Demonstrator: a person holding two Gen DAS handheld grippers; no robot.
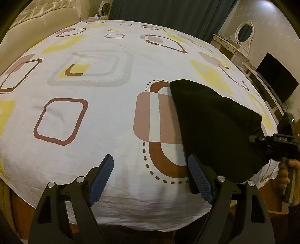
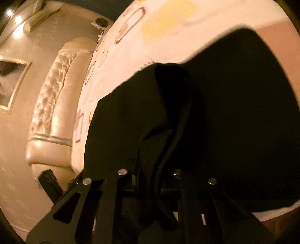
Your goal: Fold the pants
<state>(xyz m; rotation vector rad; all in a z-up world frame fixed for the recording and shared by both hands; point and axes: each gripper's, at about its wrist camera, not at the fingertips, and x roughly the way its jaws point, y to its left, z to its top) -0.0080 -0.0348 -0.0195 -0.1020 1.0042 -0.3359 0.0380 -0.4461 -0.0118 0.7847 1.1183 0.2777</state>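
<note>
Starting nearest to us, we hold the left gripper (image 1: pixel 150 180) with its blue ribbed pads (image 1: pixel 102 180) standing wide apart over the near edge of the bed, nothing between them, only the white bedsheet printed with brown, yellow and grey rounded squares (image 1: pixel 105 116) below. Just beside its right-hand finger lies the near end of the black soft-fabric pants (image 1: pixel 215 127), which stretch away from the bed's near right corner toward the middle of the sheet. At that corner our right gripper (image 1: pixel 252 138) has its jaws closed on a raised fold of the black cloth; in its own view the fabric bunches up between the two dark fingers and drapes over them, so the pinch itself is hidden. We judge this to be the opening of the fold: one edge of the pants taken, the other not yet. The next move, as we read it, calls for the left gripper to shift toward the black cloth and take a second point on the same end, so both hands can lift together and lay the pants over evenly. Farther off stand the cream tufted headboard (image 1: pixel 35 16), the dark curtain (image 1: pixel 168 11) and a white dresser with an oval mirror (image 1: pixel 243 33).
</note>
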